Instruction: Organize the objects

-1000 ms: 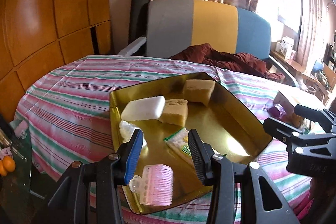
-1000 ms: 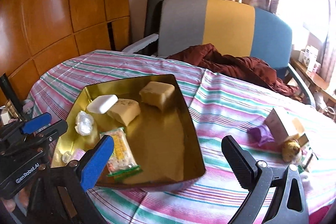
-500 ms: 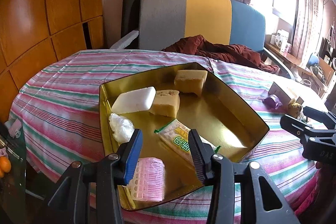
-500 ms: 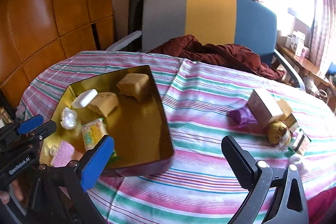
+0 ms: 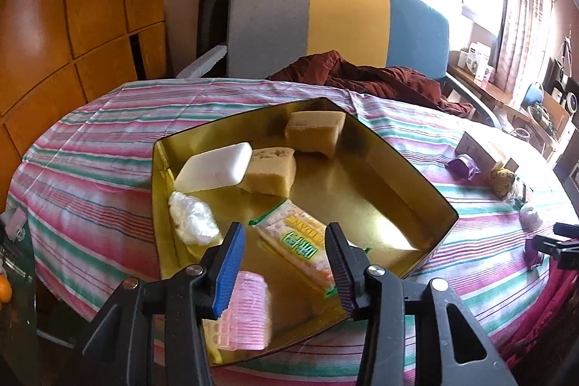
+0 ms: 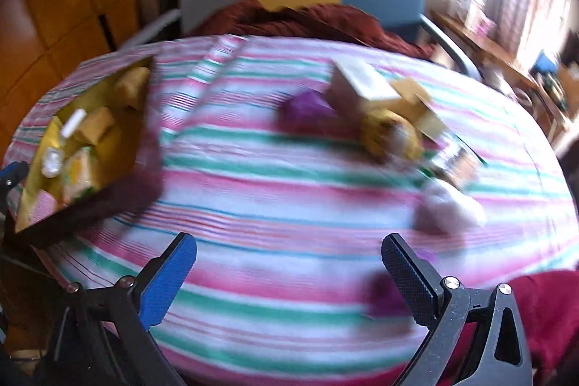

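Left tool (image 5: pixel 284 263) parted and empty above gold tray (image 5: pixel 416 169), over pink hair roller (image 5: pixel 246 313) and cracker packet (image 5: pixel 300 241). Right tool (image 6: pixel 289 274) spread wide, empty, facing blurred purple wrapper (image 6: pixel 307 109) and box (image 6: pixel 362 84) on desk (image 6: pixel 271 205); could misjudge the grab through such blur

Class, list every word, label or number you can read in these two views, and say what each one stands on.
Nothing can be read for certain.
Snack packet in the gold tin: green and yellow lettering, upside down and too distorted to read.
Boxes on the window shelf: print too small.
Box on the tablecloth: blurred by motion.
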Demonstrator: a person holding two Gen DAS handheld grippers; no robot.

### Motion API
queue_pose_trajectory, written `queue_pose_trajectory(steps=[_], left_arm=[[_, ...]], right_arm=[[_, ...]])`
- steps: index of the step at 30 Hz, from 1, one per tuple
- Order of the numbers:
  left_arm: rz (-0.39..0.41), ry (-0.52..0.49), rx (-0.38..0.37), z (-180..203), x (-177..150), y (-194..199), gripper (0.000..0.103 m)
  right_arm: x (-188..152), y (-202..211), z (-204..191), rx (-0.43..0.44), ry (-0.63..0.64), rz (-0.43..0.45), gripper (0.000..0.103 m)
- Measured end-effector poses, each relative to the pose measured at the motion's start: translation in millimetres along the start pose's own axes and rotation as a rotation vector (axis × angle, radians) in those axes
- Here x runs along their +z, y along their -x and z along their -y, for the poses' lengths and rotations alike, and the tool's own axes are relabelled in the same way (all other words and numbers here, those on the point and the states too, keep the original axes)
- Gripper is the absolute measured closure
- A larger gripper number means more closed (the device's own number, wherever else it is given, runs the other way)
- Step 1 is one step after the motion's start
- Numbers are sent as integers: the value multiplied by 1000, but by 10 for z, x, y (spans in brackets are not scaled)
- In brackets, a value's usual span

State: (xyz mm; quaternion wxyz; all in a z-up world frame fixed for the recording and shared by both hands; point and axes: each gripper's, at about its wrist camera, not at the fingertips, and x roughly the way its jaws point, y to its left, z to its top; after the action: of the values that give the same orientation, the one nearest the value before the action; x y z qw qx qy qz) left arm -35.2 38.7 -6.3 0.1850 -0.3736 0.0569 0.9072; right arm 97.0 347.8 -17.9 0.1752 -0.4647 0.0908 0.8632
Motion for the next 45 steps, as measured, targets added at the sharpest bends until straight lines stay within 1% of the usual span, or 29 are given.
queue_pose_trajectory(steps=[3,4,7,8,9,10,12,13,14,15,17,19,20,25,27,28,30,31,32,34,35,36,38,40,41,42,45], left_arm=[[-1,-21,-18,82,38,-17,57],[-2,-35,-28,131,54,-26,57],[-2,-59,-51,229,89,-45,57],[-2,-72,-61,276,103,-49,57],[-1,-85,-73,325,119,-51,57],[-1,-93,-82,356,130,-53,57],[-1,-116,-111,449,161,-48,57],[1,-133,-130,516,179,-43,57],[1,-146,-141,561,190,-43,57],[-2,-162,-156,620,204,-49,57],[-14,-179,-183,716,226,-69,57],[-38,-202,-206,836,272,-123,57],[-46,-212,-215,893,293,-142,57],[-53,-296,-285,1318,435,-208,57],[-68,-318,-297,1477,491,-272,57],[-102,-310,-334,1579,545,-348,57],[-172,-258,-416,1694,629,-475,57],[-202,-236,-445,1769,671,-555,57],[-220,-226,-454,1832,698,-614,57],[-253,-215,-458,1991,752,-760,57],[-268,-208,-461,2050,767,-824,57],[-285,-200,-464,2105,784,-891,57],[-333,-179,-469,2233,808,-1069,57],[-368,-161,-468,2357,825,-1230,57],[-386,-149,-465,2408,839,-1302,57],[-398,-136,-457,2451,864,-1366,57],[-377,-137,-450,2586,984,-1434,57]], right_arm=[[-33,29,349,-36,-35,-58,0],[-35,23,479,-44,-56,-87,0],[-49,-73,701,-47,-96,-178,1],[-52,-122,743,-53,-98,-209,5],[-52,-168,757,-64,-89,-232,13],[-55,-197,758,-70,-78,-248,18],[-58,-338,742,-73,-50,-309,26],[-66,-418,718,-79,-28,-340,28],[-70,-467,699,-80,-13,-356,34],[-77,-531,679,-74,2,-373,41],[-76,-591,666,-65,13,-378,49],[-40,-582,681,-52,5,-352,59],[-19,-584,698,-54,-2,-341,67],[29,-624,775,-41,-40,-307,67],[35,-630,806,-25,-58,-287,67],[38,-626,832,-14,-68,-277,67],[43,-624,863,-3,-81,-269,65],[47,-624,871,0,-87,-266,65],[51,-622,868,-1,-90,-258,65],[60,-631,873,1,-101,-248,61],[61,-631,884,14,-113,-246,52],[10,-624,862,17,-118,-241,38],[2,-621,856,7,-115,-243,27],[-14,-616,832,7,-108,-247,25],[7,-615,864,12,-109,-245,22],[12,-603,880,14,-113,-240,17],[38,-541,967,13,-153,-215,8]])
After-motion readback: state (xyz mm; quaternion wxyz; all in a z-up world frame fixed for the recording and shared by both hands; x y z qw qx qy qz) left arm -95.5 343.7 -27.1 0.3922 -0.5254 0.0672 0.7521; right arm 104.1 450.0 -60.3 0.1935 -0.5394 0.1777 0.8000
